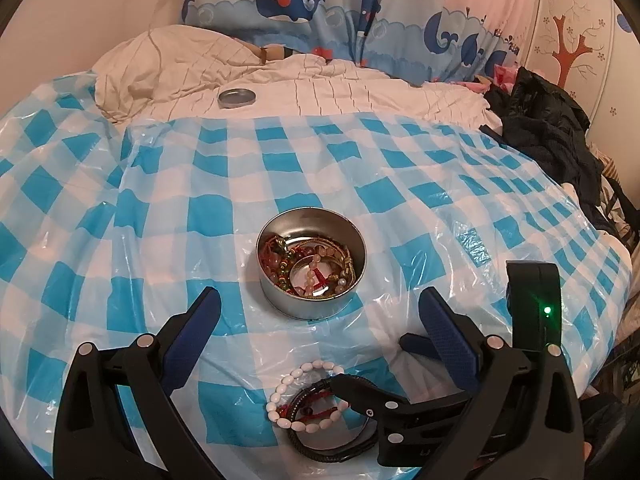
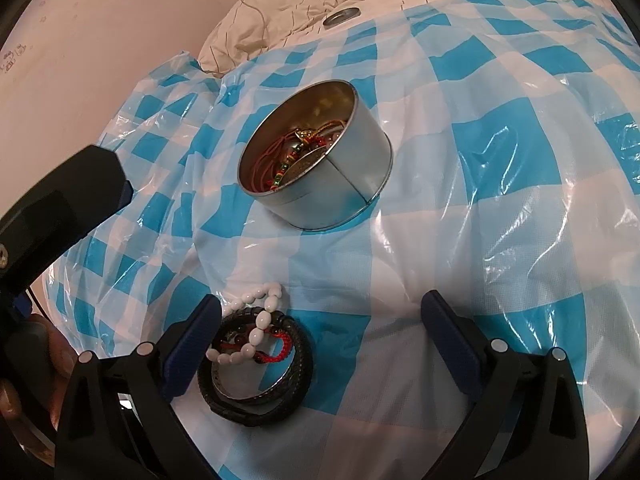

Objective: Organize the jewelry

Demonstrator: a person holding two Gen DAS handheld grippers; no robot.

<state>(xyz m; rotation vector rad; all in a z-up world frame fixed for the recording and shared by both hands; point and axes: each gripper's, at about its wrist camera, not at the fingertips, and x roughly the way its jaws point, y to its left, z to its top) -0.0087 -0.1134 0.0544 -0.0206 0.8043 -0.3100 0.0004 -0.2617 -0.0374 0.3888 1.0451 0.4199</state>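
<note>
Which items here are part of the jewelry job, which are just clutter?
Job: tin holding jewelry, white bead bracelet, black bracelets, red cord, lid, right gripper.
Clutter: pillow, whale curtain, dark clothes.

The checked blue-and-white sheet (image 1: 360, 184) over the bed is thin glossy plastic, crinkled and catching highlights. At frame centre, the round tin (image 1: 311, 304) is smooth brushed metal with a seamed wall; its lid (image 1: 237, 98), upper left, looks duller metal. The white bead bracelet (image 1: 298, 394) is glossy and smooth, the black bracelets (image 2: 260, 372) matt and braided. The quilt (image 1: 192, 68) is rumpled cloth. The gripper fingers (image 2: 452, 336) carry textured blue pads.
</note>
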